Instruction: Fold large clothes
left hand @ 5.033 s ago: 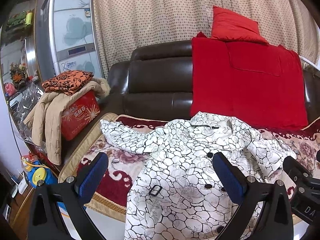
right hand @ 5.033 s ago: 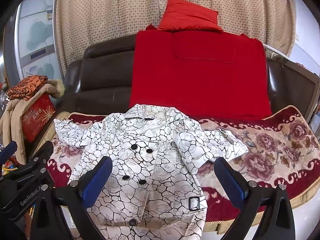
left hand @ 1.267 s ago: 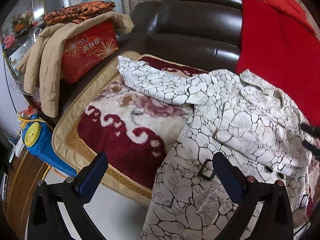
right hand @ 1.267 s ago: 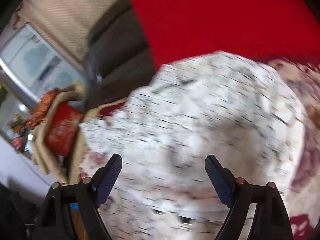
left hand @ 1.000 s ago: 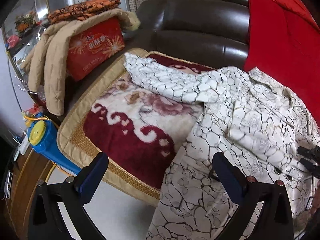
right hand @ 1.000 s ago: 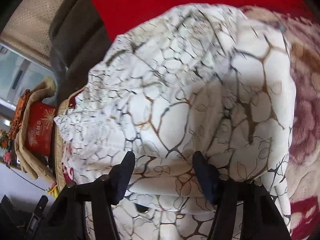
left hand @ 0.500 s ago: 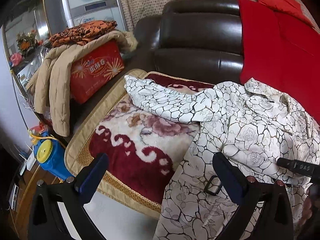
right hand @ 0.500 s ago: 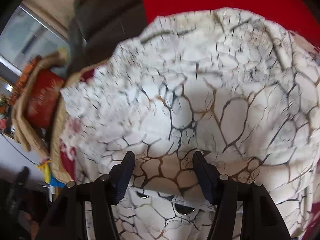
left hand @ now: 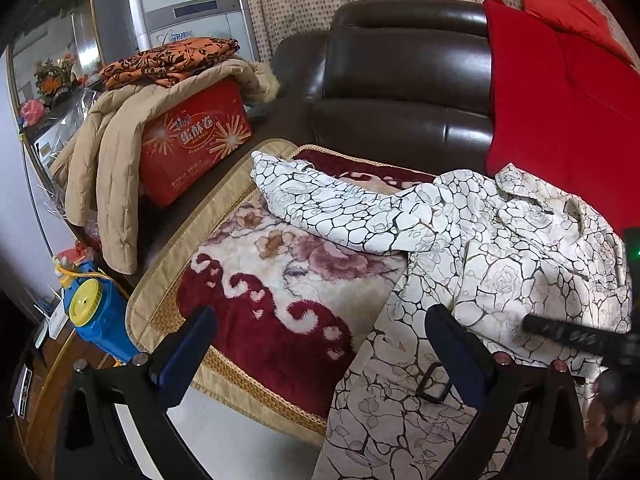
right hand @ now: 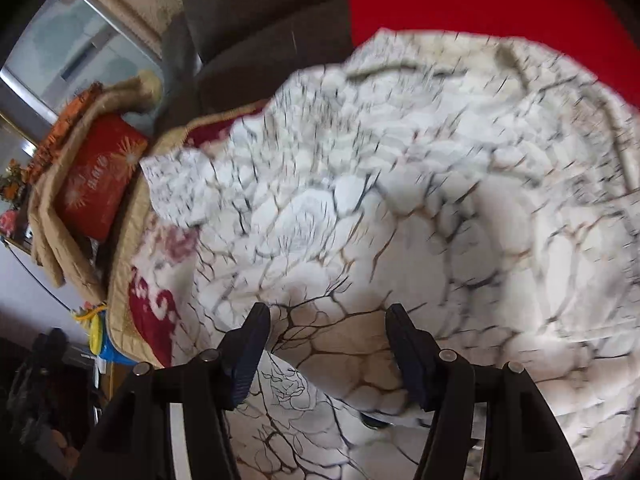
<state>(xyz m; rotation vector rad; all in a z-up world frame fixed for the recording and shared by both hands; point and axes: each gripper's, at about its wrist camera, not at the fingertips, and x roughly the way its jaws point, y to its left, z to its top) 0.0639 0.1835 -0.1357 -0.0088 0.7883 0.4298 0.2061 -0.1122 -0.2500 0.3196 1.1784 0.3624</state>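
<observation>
The right gripper [right hand: 326, 344] is standing with its blue-padded fingers [right hand: 250, 344] partly closed on a fold of the white coat with a black crackle-and-rose print [right hand: 400, 220]; the cloth is filling the gap between the jaws, and the pads are appearing to press on it, though blur is softening the view. In the left wrist view, that same gripper [left hand: 576, 334] is showing as a black bar lying across the coat's front panel.

The left gripper [left hand: 320, 344] is hanging with its jaws wide apart and nothing between them, above the front edge of the seat. One finger is sitting over the dark red floral blanket with a tan woven border [left hand: 256, 280]; the other is sitting over the coat's lower part, near a black rectangular belt buckle [left hand: 432, 382].

The coat is lying on the blanket on the dark brown leather sofa [left hand: 404, 92], with one sleeve [left hand: 328, 204] stretching out flat toward the sofa arm. A red cloth [left hand: 560, 120] is draping the backrest behind the collar. On the sofa arm, a red printed box [left hand: 196, 140] is sitting under a beige quilted jacket [left hand: 112, 168] and a folded orange-and-black patterned cloth [left hand: 168, 60]. A blue container with a yellow lid [left hand: 96, 320] is standing on the floor beside the sofa.
</observation>
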